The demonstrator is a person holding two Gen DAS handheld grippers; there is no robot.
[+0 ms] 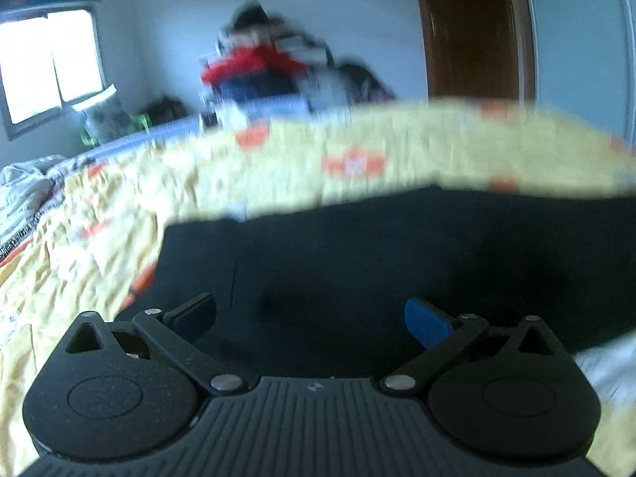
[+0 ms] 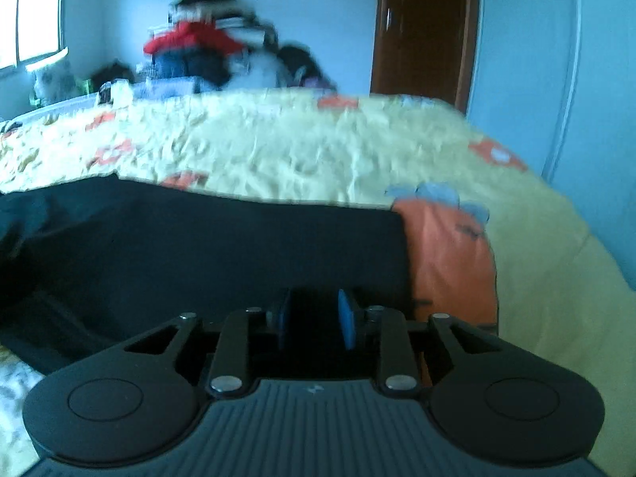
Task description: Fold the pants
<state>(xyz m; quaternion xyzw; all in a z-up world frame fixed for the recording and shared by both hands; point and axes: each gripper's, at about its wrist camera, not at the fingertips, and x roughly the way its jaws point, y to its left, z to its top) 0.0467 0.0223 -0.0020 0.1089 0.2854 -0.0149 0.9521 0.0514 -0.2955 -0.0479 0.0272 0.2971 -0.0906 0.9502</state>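
Observation:
Dark navy pants (image 1: 377, 262) lie flat on a yellow patterned bedspread (image 1: 119, 206). My left gripper (image 1: 310, 318) is open, its blue-padded fingers spread wide just above the pants' near edge. In the right wrist view the pants (image 2: 198, 246) fill the left and middle, their right edge near an orange patch. My right gripper (image 2: 314, 318) has its jaws close together with dark pants fabric between the blue pads, at the near right corner of the pants.
The bed carries the yellow bedspread (image 2: 318, 151) with orange patches. A pile of clothes (image 1: 262, 71) stands behind the bed. A window (image 1: 43, 67) is at the left, a brown door (image 2: 421, 28) and a white wardrobe (image 2: 556, 59) at the right.

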